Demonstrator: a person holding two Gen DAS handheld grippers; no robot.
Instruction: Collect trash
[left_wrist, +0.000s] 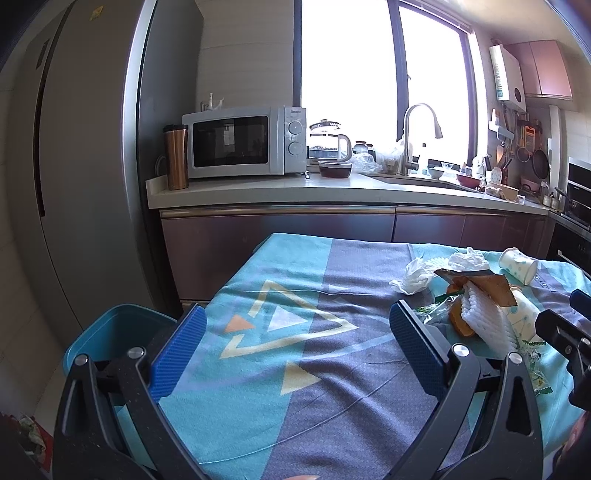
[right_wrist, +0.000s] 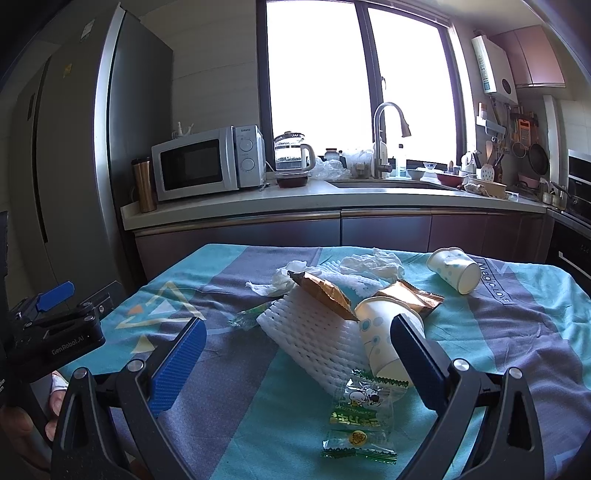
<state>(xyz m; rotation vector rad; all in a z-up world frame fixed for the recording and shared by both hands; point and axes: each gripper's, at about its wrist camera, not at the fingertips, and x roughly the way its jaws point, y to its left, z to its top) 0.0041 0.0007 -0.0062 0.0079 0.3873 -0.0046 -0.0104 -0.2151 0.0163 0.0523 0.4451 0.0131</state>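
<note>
Trash lies on a table with a teal and grey cloth. A white foam fruit net sits in the middle with a tipped paper cup beside it, brown wrappers, crumpled tissues, a second tipped cup farther back, and a clear green candy wrapper nearest. My right gripper is open and empty, just short of the net and cup. My left gripper is open and empty over bare cloth, left of the pile.
A blue bin stands on the floor by the table's left edge. Beyond the table runs a kitchen counter with a microwave, kettle and sink. A tall fridge stands at the left.
</note>
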